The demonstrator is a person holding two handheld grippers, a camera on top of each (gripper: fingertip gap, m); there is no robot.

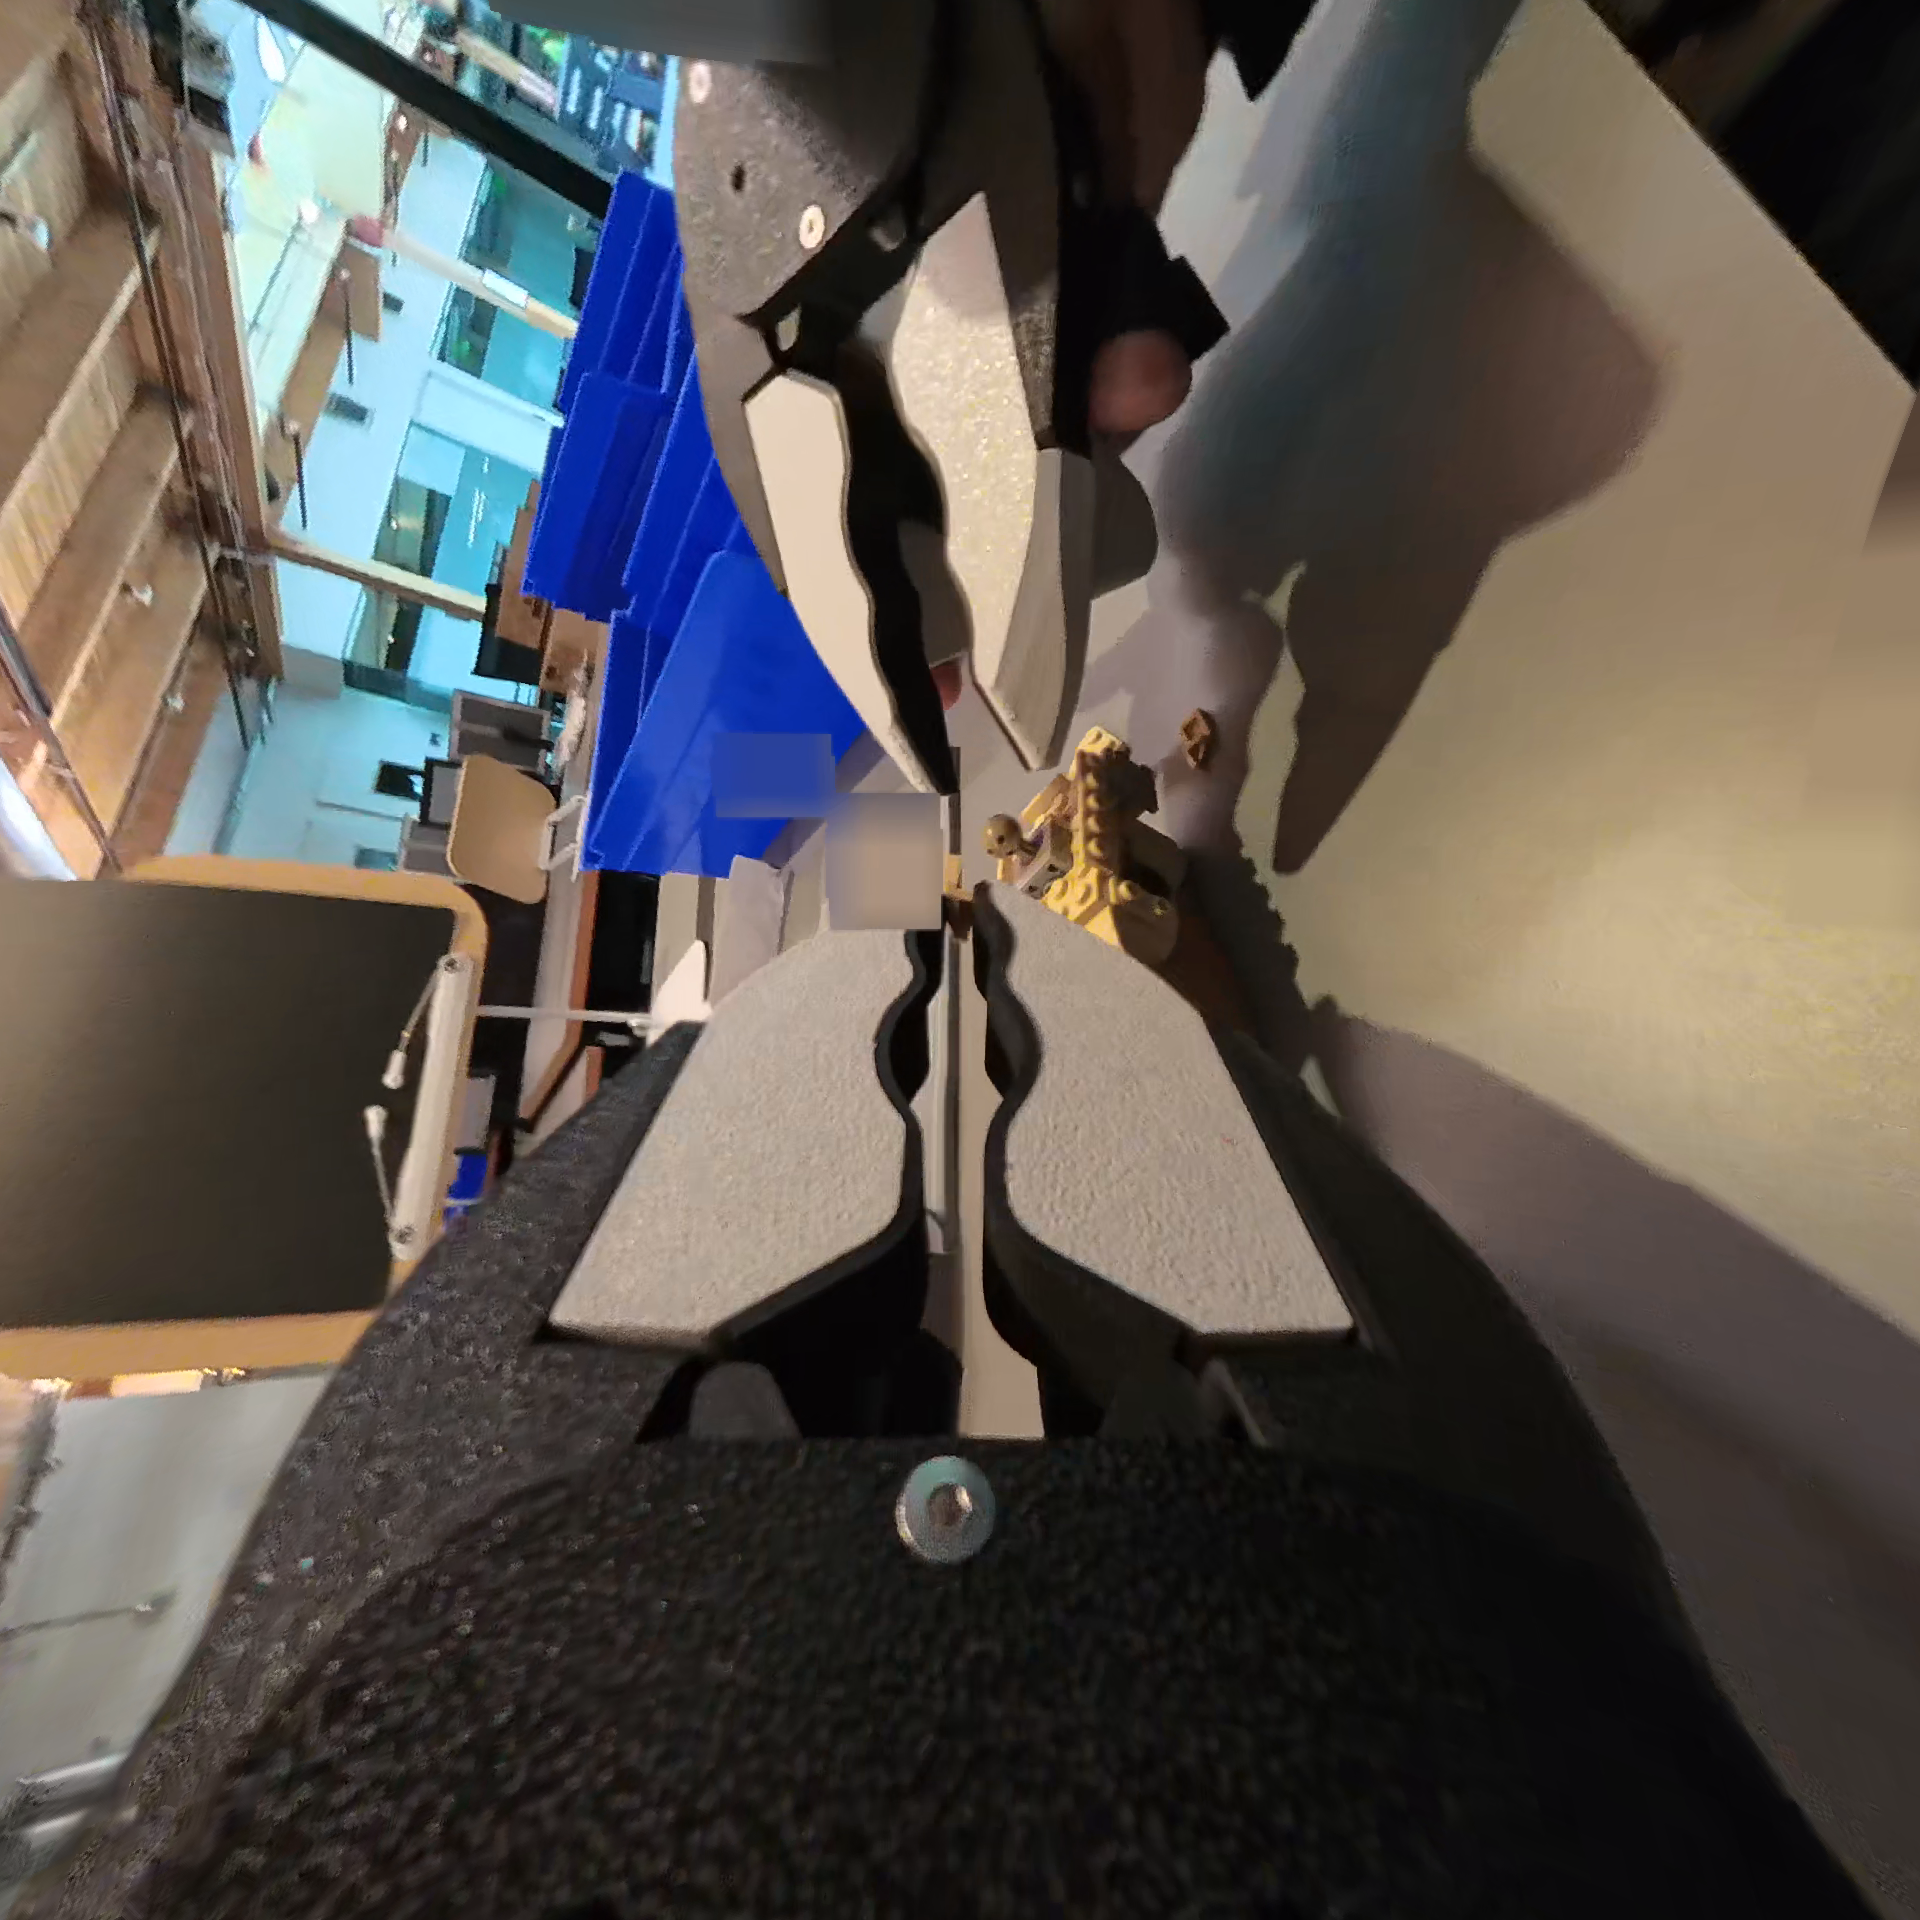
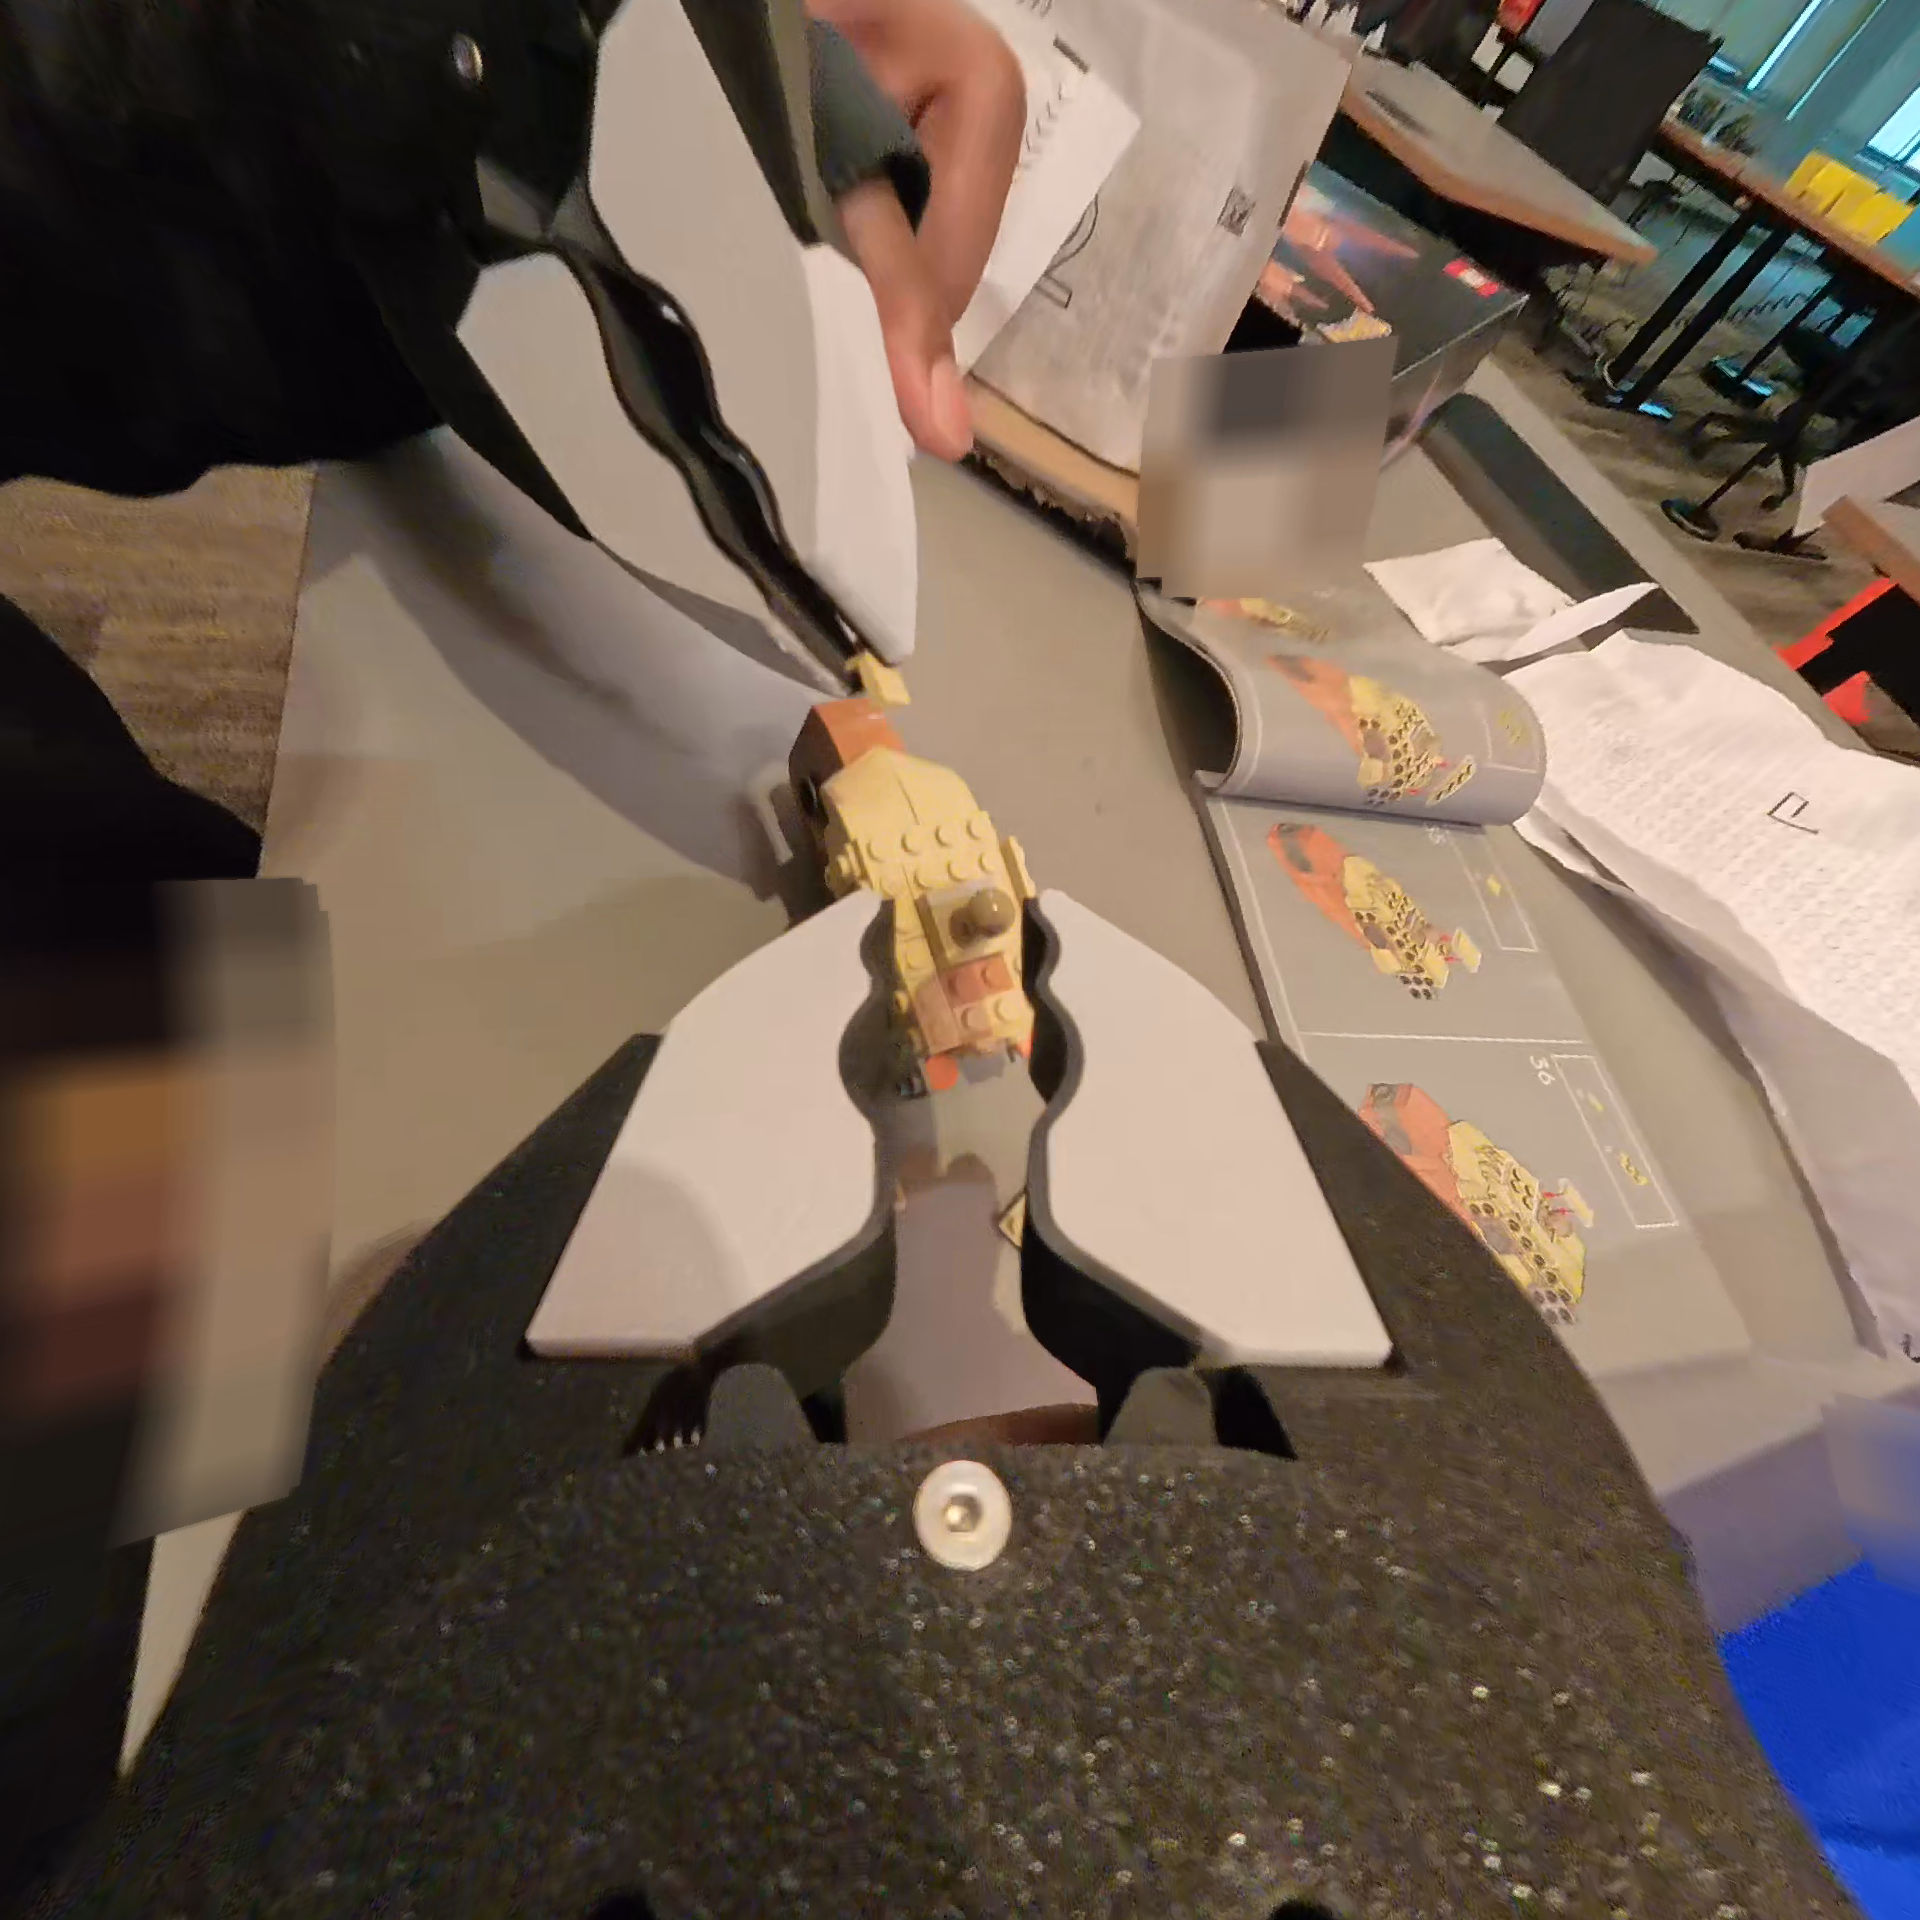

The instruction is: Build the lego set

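Grey table (image 2: 1091,644) in an office-type room, w/ more desks and chairs at upper right of the right wrist view. An open instruction booklet (image 2: 1382,935) lies at centre right, white paper sheets beyond it. In the left wrist view, blue bins (image 1: 675,623) stack at upper left.

Lego model (image 2: 925,862), tan w/ brown/orange parts, sits on the table at frame centre. Right gripper (image 2: 951,914) has its jaws partly open, straddling the model's near end; whether the pads actually press it can't be told. Left gripper (image 2: 868,670), coming in from upper left, has jaws nearly closed, pinching a small tan piece (image 2: 881,684) just above the model's far brown end. In its own view the piece is hidden.

Step in hand, by the look of it: adding this small piece to the far end. Next move likely calls for lining it up over the studs, then pressing down while the right gripper steadies the model.
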